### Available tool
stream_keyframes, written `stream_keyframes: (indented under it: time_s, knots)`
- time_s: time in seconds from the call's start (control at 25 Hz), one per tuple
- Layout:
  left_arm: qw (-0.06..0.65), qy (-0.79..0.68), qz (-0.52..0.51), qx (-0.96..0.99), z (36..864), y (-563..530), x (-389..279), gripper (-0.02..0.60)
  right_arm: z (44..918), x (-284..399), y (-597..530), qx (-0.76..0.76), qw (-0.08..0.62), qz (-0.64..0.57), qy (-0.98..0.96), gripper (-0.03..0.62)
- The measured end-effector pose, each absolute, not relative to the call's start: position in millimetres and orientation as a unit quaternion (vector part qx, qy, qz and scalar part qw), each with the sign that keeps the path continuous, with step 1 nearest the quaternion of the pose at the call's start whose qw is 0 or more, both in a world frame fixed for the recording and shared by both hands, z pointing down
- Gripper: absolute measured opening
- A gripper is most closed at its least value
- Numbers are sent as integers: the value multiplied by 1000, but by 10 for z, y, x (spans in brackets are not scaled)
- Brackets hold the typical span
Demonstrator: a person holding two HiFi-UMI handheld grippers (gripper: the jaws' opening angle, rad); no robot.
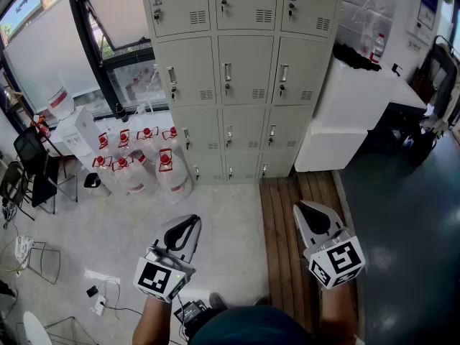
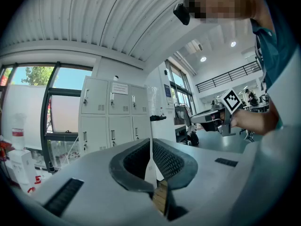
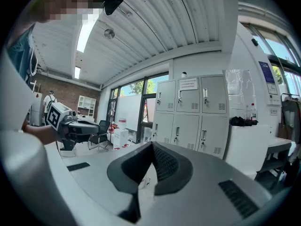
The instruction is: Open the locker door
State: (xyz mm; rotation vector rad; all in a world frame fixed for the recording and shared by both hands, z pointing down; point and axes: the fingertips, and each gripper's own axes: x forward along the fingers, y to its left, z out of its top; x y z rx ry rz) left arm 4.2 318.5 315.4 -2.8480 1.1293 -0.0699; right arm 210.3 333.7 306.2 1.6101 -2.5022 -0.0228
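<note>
A bank of grey lockers [image 1: 244,77] stands against the far wall, every door closed, each with a small handle and vent slots. Both grippers hang well short of it, over the floor. My left gripper [image 1: 191,223] is shut with nothing between its jaws; in the left gripper view its tips [image 2: 151,140] meet, pointing towards the lockers [image 2: 113,121]. My right gripper [image 1: 306,208] is also shut and empty; its tips [image 3: 152,142] meet in front of the lockers [image 3: 188,112]. Each gripper view shows the other gripper held out to the side: the right gripper [image 2: 217,117] and the left gripper [image 3: 70,122].
Several red-capped water jugs [image 1: 144,160] sit on the floor left of the lockers. A white cabinet [image 1: 352,113] stands to their right. A wooden floor strip [image 1: 295,214] runs up to the lockers. Chairs [image 1: 36,171] and floor cables [image 1: 100,297] lie at the left.
</note>
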Motion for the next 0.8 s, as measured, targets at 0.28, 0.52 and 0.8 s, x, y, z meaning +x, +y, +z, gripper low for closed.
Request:
stream_keyframes:
  time_s: [0.28, 0.52, 0.8]
  knots:
    - [38, 368, -22, -929, 3151, 3139, 17, 32, 3056, 2082, 3290, 543, 83, -4, -835, 35]
    - [34, 367, -22, -930, 3168, 3092, -71, 32, 3062, 1993, 3239, 545, 84, -3, -834, 35]
    - [33, 362, -19, -931, 3215, 3042, -310, 32, 3093, 1689, 3203, 531, 59, 11, -845, 37]
